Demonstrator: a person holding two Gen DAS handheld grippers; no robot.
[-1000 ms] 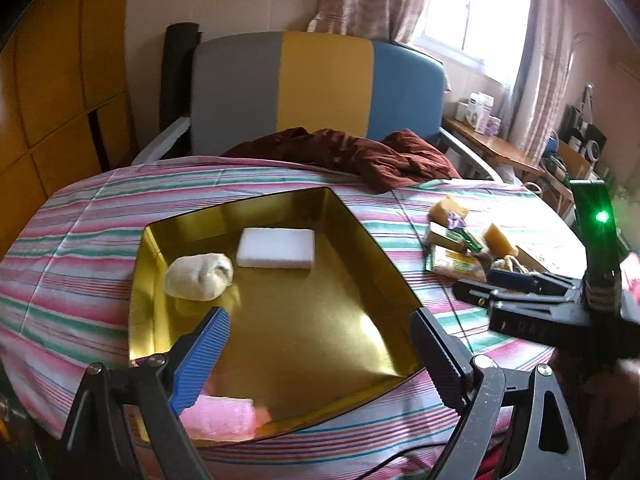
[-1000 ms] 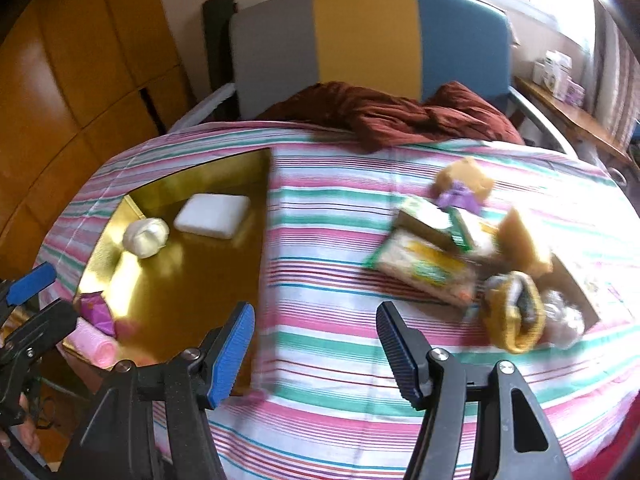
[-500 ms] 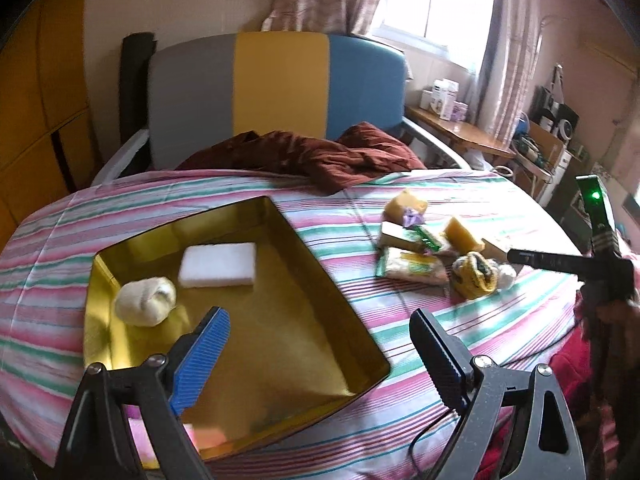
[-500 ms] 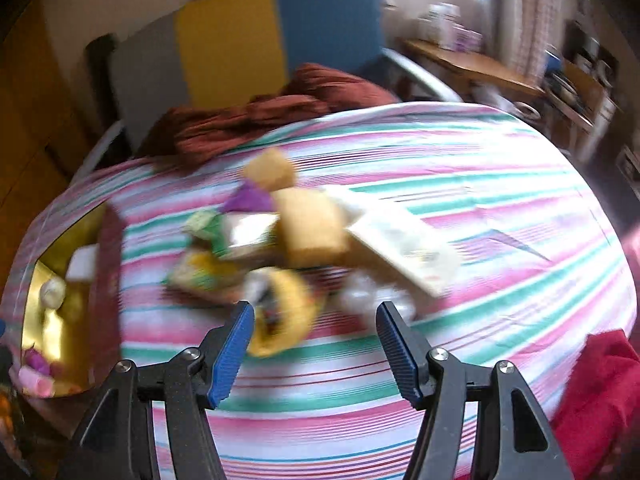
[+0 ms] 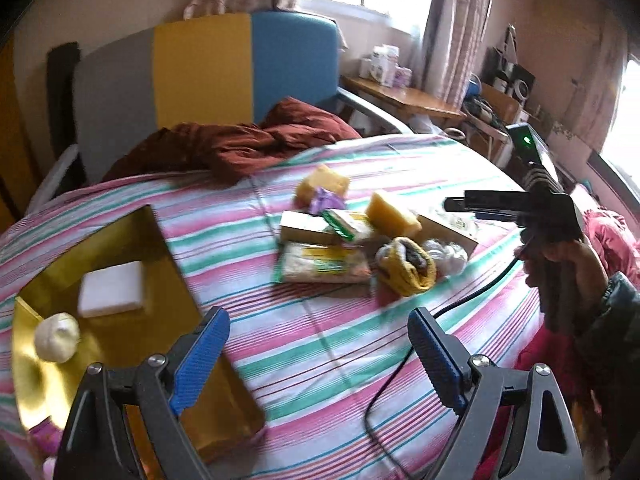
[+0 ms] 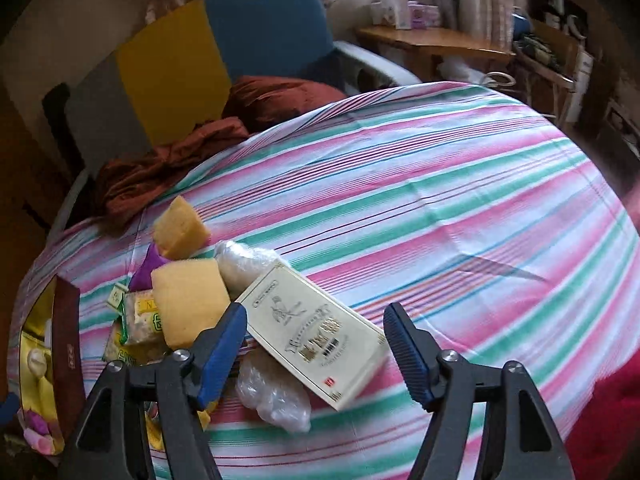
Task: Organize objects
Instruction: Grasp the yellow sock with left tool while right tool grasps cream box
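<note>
Surface: pink-and-green striped tablecloth (image 6: 440, 184).
Pile: cream printed flat box (image 6: 316, 330) near centre, yellow sponges beside.
Tray: gold rectangular tray (image 5: 160, 240), left.
Left gripper (image 5: 320, 356): spread, empty.
Right gripper (image 6: 316, 344): spread above box.

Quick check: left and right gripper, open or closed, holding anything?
Left gripper: open, holding nothing.
Right gripper: open, holding nothing, above the cream rectangular printed box.

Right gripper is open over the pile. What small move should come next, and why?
Probably lower the right gripper onto the cream box and close. Its jaws are open and empty, the box lies on top of the pile right between them, and the gold tray holds only a few items.
</note>
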